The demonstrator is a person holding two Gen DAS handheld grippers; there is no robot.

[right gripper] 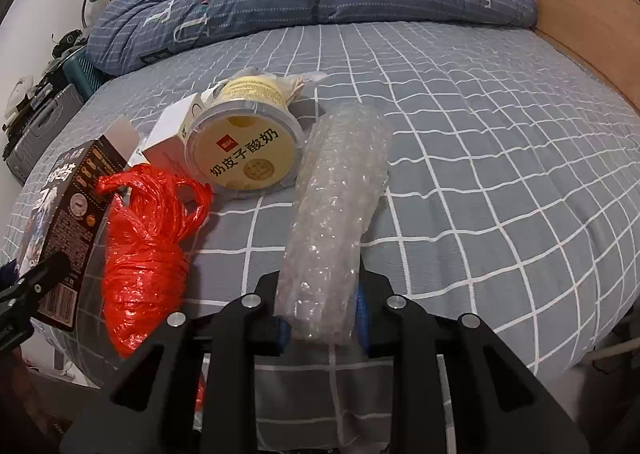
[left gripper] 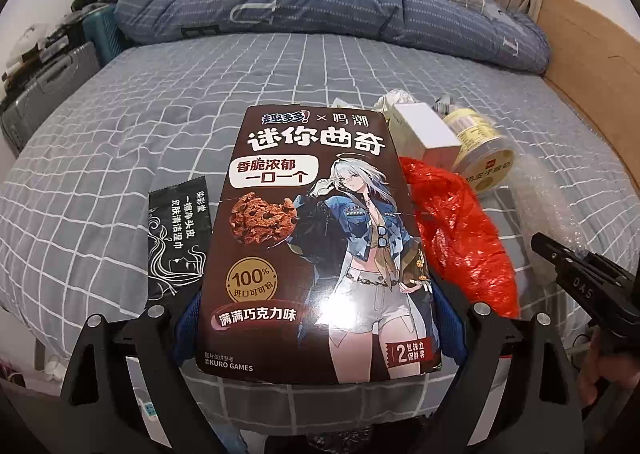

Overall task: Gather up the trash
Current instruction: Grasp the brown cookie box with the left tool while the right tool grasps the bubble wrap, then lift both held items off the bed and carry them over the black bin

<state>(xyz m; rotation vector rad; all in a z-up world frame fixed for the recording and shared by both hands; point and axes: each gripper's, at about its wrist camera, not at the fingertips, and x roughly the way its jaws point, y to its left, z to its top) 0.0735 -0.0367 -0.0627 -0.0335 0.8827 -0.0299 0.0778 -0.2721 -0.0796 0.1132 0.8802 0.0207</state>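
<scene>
We have two pieces in hand: our left gripper (left gripper: 320, 318) pinches the cookie box (left gripper: 320, 238) at frame centre, our right gripper (right gripper: 320, 318) is pressed onto the bubble wrap (right gripper: 336, 214). Next comes lifting both clear; the red bag (right gripper: 148, 238) and yogurt cup (right gripper: 244, 150) crowd between.

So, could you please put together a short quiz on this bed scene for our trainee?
1. True or false: the right gripper is shut on the bubble wrap.
2. What lies between the cookie box and the bubble wrap? A) red plastic bag B) a bottle C) a shoe
3. Which item does the left gripper hold?

Key: 1 true; 2 A; 3 the cookie box.
</scene>
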